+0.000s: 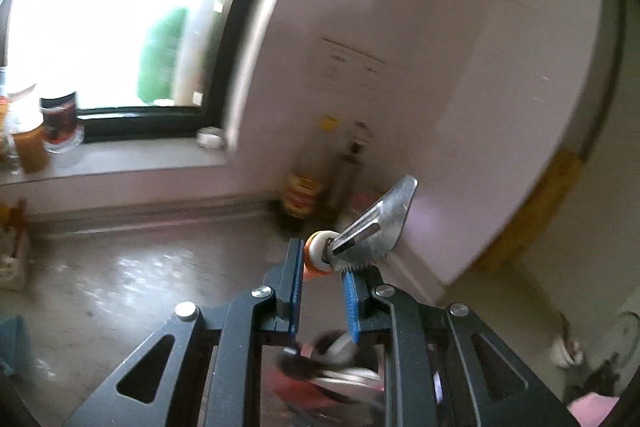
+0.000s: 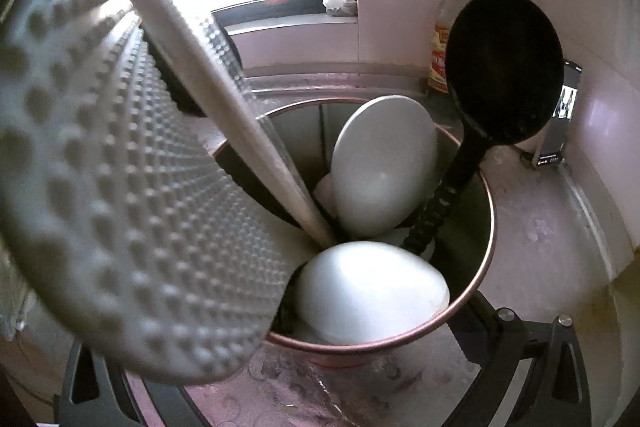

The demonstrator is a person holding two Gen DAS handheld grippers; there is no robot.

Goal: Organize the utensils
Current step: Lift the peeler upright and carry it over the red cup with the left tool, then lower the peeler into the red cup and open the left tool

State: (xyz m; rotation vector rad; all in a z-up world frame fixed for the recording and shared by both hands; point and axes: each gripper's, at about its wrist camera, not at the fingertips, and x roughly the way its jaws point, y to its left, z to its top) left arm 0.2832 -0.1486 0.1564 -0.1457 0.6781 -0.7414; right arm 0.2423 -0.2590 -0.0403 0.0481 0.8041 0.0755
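Two grippers | left gripper (image 1: pixel 320 267) clenched on peeler (image 1: pixel 372 227) above counter (image 1: pixel 120 287) | right gripper: grip cannot be told | holder (image 2: pixel 486 227) carries black ladle (image 2: pixel 504 67), white spoons (image 2: pixel 384 167)

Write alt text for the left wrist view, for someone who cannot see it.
The left hand-held gripper holds a metal peeler by its orange-and-white handle, blade pointing up toward a pale wall. Behind it: a blurred countertop, bottles in the corner, and a bright window.
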